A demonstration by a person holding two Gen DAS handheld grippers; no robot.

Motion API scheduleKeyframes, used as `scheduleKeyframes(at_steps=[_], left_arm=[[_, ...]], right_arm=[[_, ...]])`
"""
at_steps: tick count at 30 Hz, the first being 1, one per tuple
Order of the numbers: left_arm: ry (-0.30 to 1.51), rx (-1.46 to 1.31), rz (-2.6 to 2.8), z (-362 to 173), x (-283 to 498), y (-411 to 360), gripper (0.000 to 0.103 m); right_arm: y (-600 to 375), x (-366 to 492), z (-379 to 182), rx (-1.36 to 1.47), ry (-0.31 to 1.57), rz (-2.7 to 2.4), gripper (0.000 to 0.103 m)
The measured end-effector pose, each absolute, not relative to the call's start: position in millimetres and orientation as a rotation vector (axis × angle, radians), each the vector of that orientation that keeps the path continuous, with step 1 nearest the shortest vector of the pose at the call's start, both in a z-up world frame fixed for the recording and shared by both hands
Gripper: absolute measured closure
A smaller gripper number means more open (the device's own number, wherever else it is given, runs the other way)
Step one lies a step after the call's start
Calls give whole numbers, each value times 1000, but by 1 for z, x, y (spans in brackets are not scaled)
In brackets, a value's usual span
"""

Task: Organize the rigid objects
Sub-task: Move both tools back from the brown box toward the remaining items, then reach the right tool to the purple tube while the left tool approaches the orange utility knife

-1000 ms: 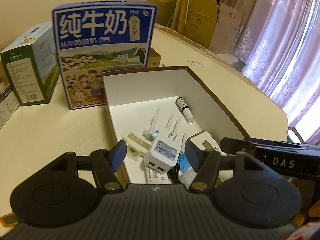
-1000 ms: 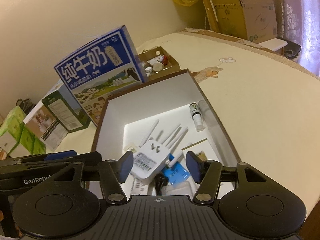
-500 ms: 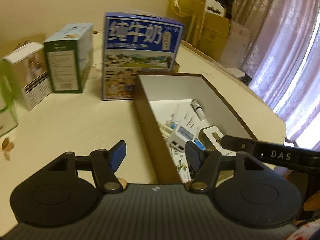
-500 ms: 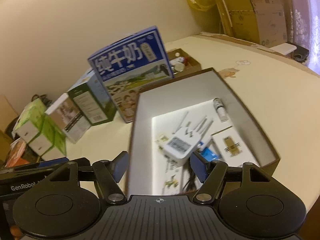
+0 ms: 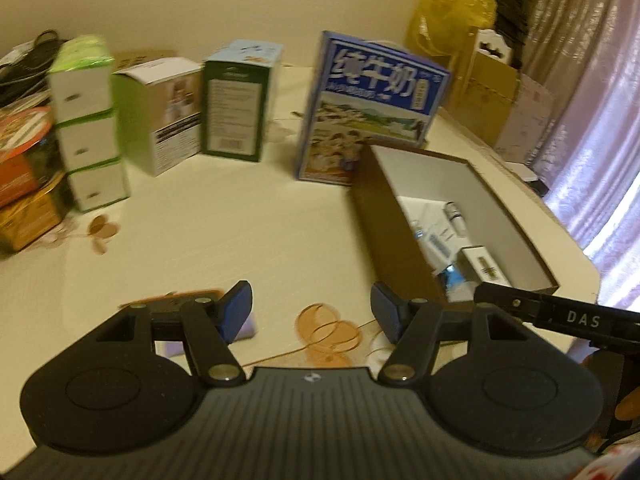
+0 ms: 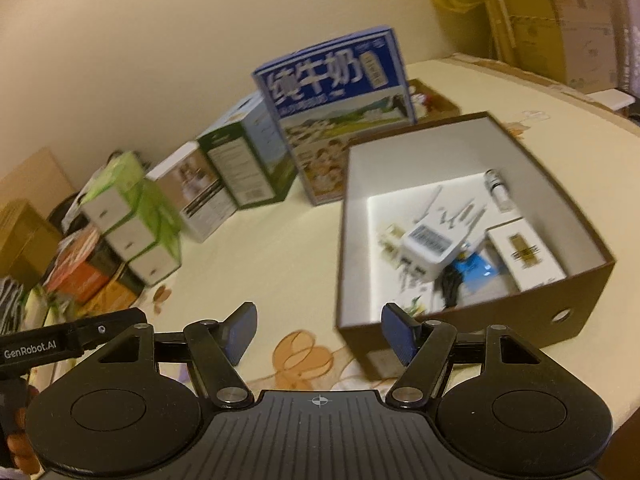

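Rigid objects lie in the brown cardboard box (image 6: 472, 320): a white wifi adapter (image 6: 430, 246) with antennas, a small vial (image 6: 498, 192), a white-and-gold carton (image 6: 524, 254) and a blue packet (image 6: 478, 266). Both the right gripper (image 6: 318, 332) and left gripper (image 5: 312, 312) hang open and empty over the cream table (image 5: 224, 240), the box ahead and to their right. A second ago both were right over the box; they have since pulled back leftward, bringing the milk carton (image 5: 372, 108) and green boxes (image 5: 86, 120) into view.

Brown cardboard box (image 6: 472, 320) with matt white lining; glossy printed card milk carton (image 6: 340, 120); matt black plastic left gripper (image 5: 312, 312) with blue pads (image 5: 236, 310); smooth cream tabletop (image 5: 240, 240).
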State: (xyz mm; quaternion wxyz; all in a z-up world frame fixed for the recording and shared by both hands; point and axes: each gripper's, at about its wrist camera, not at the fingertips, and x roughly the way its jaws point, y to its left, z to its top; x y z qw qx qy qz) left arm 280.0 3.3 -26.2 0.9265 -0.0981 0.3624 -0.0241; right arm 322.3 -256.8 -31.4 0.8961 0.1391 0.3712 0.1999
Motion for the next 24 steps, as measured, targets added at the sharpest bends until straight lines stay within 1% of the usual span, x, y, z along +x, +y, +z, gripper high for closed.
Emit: scheduleKeyframes(at_steps=[14, 24], left_arm=[[818, -238, 107, -65, 227, 50, 41], [868, -237, 150, -93, 226, 63, 41]], right_arm=[[-201, 301, -68, 199, 872, 550, 37], [-165, 303, -92, 109, 898, 615, 37]])
